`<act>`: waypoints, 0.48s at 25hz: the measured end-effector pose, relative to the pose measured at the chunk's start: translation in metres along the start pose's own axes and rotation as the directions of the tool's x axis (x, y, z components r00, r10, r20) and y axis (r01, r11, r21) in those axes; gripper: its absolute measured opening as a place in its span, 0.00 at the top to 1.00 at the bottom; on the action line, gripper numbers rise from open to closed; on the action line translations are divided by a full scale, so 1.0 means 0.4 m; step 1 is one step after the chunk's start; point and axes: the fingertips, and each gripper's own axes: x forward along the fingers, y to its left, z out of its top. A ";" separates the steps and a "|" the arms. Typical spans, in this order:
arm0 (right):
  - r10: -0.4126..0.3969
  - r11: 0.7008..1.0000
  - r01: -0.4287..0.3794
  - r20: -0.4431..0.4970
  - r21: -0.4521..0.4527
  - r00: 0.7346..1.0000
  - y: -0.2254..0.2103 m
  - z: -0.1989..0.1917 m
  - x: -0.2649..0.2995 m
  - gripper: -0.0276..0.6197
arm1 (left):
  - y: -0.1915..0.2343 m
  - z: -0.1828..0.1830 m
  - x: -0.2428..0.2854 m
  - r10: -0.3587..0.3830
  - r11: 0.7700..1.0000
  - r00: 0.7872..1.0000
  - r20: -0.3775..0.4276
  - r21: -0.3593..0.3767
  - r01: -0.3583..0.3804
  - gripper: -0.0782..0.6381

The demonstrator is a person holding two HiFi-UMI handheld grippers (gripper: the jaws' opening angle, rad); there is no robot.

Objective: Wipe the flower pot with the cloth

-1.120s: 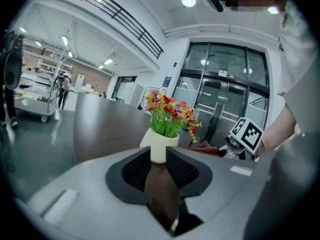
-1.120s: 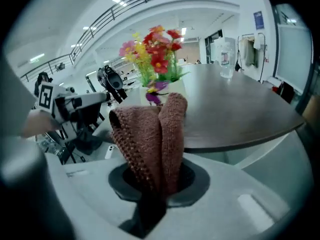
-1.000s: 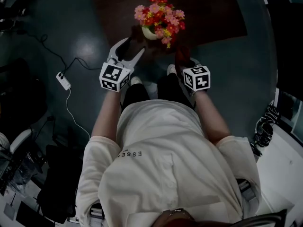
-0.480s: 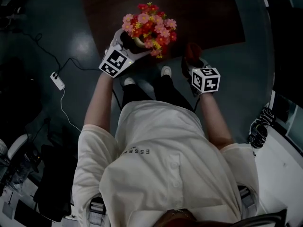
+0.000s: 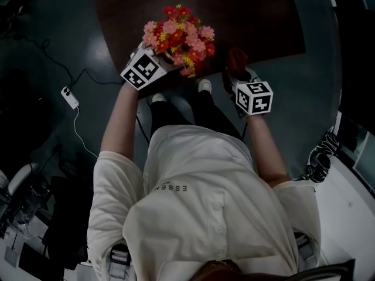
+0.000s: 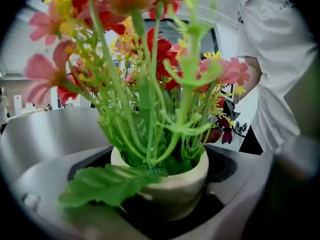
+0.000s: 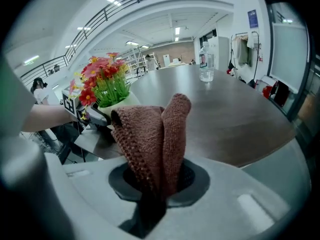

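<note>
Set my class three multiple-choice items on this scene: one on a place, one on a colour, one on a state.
1. The flower pot stands: A) on the floor; B) between the jaws of the left gripper; C) on a shelf.
2. The cloth is: A) blue; B) white; C) brown.
3. The right gripper is: A) shut on the cloth; B) open and empty; C) out of view.

Answers:
1 B: the left gripper view shows the flower pot between jaws that stand apart and have just been opening.
2 C: the right gripper view shows brown knit.
3 A: its jaws clamp the cloth's lower end.
</note>
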 end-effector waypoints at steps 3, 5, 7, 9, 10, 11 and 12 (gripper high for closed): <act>0.024 1.000 -0.024 -0.001 -0.021 1.000 0.012 0.016 0.013 0.89 | 0.004 -0.001 -0.001 0.014 1.000 1.000 -0.005 0.006 -0.014 0.13; 0.038 0.998 -0.038 -0.002 -0.044 0.999 0.016 0.028 0.018 0.89 | 0.007 0.001 -0.006 0.035 0.999 0.999 -0.003 0.003 -0.035 0.13; 0.051 0.996 -0.051 -0.001 -0.072 0.999 0.016 0.040 0.018 0.89 | 0.003 0.008 -0.014 0.064 0.998 0.998 0.012 -0.017 -0.064 0.13; 0.064 0.993 -0.064 0.003 -0.101 0.998 0.012 0.050 0.010 0.89 | -0.007 0.035 -0.026 0.103 0.993 0.994 0.049 -0.058 -0.100 0.13; 0.072 0.991 -0.070 0.006 -0.113 0.997 0.010 0.055 0.005 0.89 | -0.011 0.058 -0.032 0.125 0.989 0.989 0.073 -0.082 -0.119 0.13; 0.079 0.989 -0.078 0.010 -0.122 0.997 0.008 0.063 0.001 0.89 | -0.014 0.084 -0.039 0.150 0.985 0.984 0.096 -0.104 -0.140 0.13; 0.088 0.988 -0.086 0.015 -0.130 0.996 0.008 0.073 0.000 0.89 | -0.013 0.110 -0.047 0.175 0.979 0.978 0.113 -0.122 -0.161 0.13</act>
